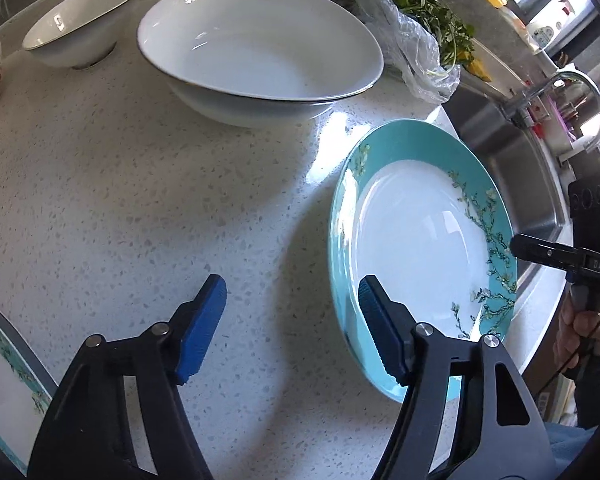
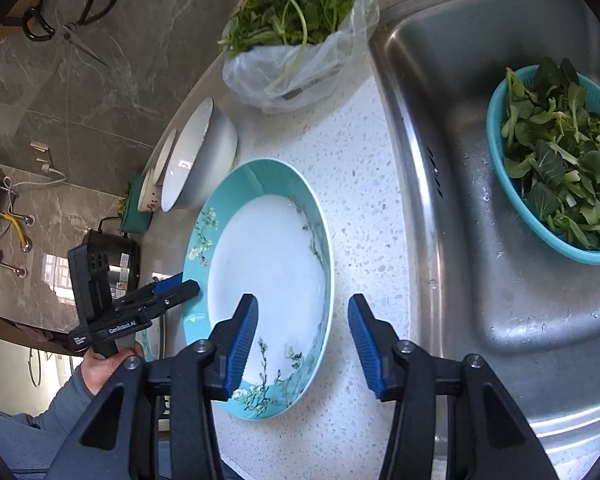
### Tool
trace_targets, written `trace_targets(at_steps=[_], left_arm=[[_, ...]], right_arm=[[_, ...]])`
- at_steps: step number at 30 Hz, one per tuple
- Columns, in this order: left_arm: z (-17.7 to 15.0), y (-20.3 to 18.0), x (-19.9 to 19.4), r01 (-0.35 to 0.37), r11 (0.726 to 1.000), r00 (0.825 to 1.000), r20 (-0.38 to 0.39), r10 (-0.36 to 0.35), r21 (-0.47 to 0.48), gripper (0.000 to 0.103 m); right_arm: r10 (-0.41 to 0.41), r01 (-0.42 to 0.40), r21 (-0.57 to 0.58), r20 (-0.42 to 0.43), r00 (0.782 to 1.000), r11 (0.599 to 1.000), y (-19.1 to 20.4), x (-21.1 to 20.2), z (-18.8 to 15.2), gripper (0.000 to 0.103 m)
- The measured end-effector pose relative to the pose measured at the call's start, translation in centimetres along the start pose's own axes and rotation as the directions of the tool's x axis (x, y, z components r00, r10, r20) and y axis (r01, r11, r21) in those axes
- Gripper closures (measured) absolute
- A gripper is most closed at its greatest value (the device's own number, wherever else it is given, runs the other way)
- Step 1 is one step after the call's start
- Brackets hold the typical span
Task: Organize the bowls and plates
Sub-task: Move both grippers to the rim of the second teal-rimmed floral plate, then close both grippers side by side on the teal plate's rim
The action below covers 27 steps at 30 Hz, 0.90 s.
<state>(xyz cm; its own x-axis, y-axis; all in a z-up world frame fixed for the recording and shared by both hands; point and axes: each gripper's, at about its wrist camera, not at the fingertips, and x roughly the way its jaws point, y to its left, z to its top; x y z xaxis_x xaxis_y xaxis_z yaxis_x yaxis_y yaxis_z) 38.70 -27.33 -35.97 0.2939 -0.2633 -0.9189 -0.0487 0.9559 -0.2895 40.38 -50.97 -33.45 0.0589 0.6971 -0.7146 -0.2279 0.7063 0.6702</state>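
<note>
Left wrist view showing sorting barely begun: teal plate [image 1: 420, 248] lying flat on the table [image 1: 140, 200] beside the sink [image 2: 500, 240], large white bowl [image 1: 260, 52] and smaller bowl [image 1: 80, 20] sitting separately beyond the plate. Left gripper [image 1: 292, 320] and right gripper [image 2: 302, 340] both hovering agape, holding nothing, flanking the plate's opposite rims; stacking everything remaining, judging so.

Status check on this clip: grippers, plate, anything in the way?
Left gripper open, right gripper open, both at the teal plate, nothing gripped. Plate flat on the counter beside the sink. Big white bowl behind; path unobstructed.
</note>
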Motion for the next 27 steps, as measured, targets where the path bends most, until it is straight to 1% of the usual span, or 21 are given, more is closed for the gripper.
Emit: trace_targets(at_steps=[1, 2, 3, 4, 6, 11, 12, 13, 14, 15, 16, 17, 18, 22, 27], left_arm=[[0.0, -0.3, 0.1, 0.008, 1.000, 1.000, -0.003, -0.008, 0.008, 0.044], [0.1, -0.5, 0.2, 0.014, 1.000, 1.000, -0.005, -0.013, 0.013, 0.056], [0.1, -0.7, 0.2, 0.017, 1.000, 1.000, -0.006, -0.017, 0.015, 0.064], [0.1, -0.8, 0.3, 0.024, 1.000, 1.000, -0.004, -0.024, 0.015, 0.065], [0.0, -1.0, 0.3, 0.026, 1.000, 1.000, -0.002, -0.026, 0.013, 0.068], [0.1, -1.1, 0.2, 0.027, 1.000, 1.000, 0.006, -0.027, 0.008, 0.069], [0.1, -1.1, 0.2, 0.030, 1.000, 1.000, 0.006, -0.030, 0.010, 0.073], [0.1, -1.2, 0.2, 0.033, 0.999, 0.999, 0.003, -0.033, 0.013, 0.073], [0.1, -1.3, 0.3, 0.037, 0.999, 0.999, 0.000, -0.037, 0.016, 0.078], [0.0, -1.4, 0.2, 0.045, 0.999, 0.999, 0.001, -0.045, 0.022, 0.085], [0.0, -1.6, 0.1, 0.048, 0.998, 0.999, 0.001, -0.048, 0.031, 0.087], [0.1, -1.9, 0.1, 0.044, 0.998, 0.999, 0.000, -0.044, 0.038, 0.091], [0.1, -2.1, 0.2, 0.040, 0.998, 0.999, -0.002, -0.040, 0.044, 0.091], [0.3, -2.2, 0.3, 0.045, 0.998, 0.999, -0.002, -0.045, 0.037, 0.092], [0.4, -2.5, 0.3, 0.032, 0.998, 0.999, -0.005, -0.032, 0.053, 0.092]], right_arm=[[0.000, 0.000, 0.004, -0.001, 1.000, 1.000, -0.1, 0.1, 0.0, 0.056], [0.005, -0.005, 0.010, 0.001, 1.000, 1.000, -0.3, 0.2, 0.0, 0.057], [0.007, -0.007, 0.012, -0.001, 1.000, 1.000, -0.3, 0.2, 0.0, 0.063], [0.005, -0.005, 0.013, -0.005, 1.000, 1.000, -0.4, 0.3, 0.0, 0.066], [0.002, -0.002, 0.021, -0.010, 1.000, 1.000, -0.8, 0.5, -0.1, 0.067], [0.002, -0.002, 0.029, -0.011, 1.000, 1.000, -1.0, 0.4, -0.1, 0.069], [0.004, -0.003, 0.030, -0.012, 1.000, 1.000, -1.0, 0.4, -0.1, 0.069], [0.001, -0.001, 0.028, -0.013, 1.000, 1.000, -1.1, 0.4, -0.1, 0.071], [0.000, 0.001, 0.029, -0.014, 1.000, 1.000, -1.1, 0.4, -0.1, 0.073], [-0.004, 0.004, 0.030, -0.018, 1.000, 1.000, -1.1, 0.5, -0.1, 0.079], [-0.008, 0.008, 0.033, -0.022, 1.000, 0.999, -1.2, 0.6, -0.1, 0.085], [-0.007, 0.008, 0.034, -0.026, 1.000, 0.999, -1.1, 0.8, 0.0, 0.087], [-0.011, 0.012, 0.032, -0.031, 0.999, 0.999, -1.0, 0.9, -0.1, 0.089], [-0.028, 0.029, 0.025, -0.041, 0.999, 0.999, -0.8, 1.2, -0.3, 0.093], [-0.042, 0.043, 0.032, -0.038, 0.998, 0.999, -0.8, 1.3, -0.2, 0.094]])
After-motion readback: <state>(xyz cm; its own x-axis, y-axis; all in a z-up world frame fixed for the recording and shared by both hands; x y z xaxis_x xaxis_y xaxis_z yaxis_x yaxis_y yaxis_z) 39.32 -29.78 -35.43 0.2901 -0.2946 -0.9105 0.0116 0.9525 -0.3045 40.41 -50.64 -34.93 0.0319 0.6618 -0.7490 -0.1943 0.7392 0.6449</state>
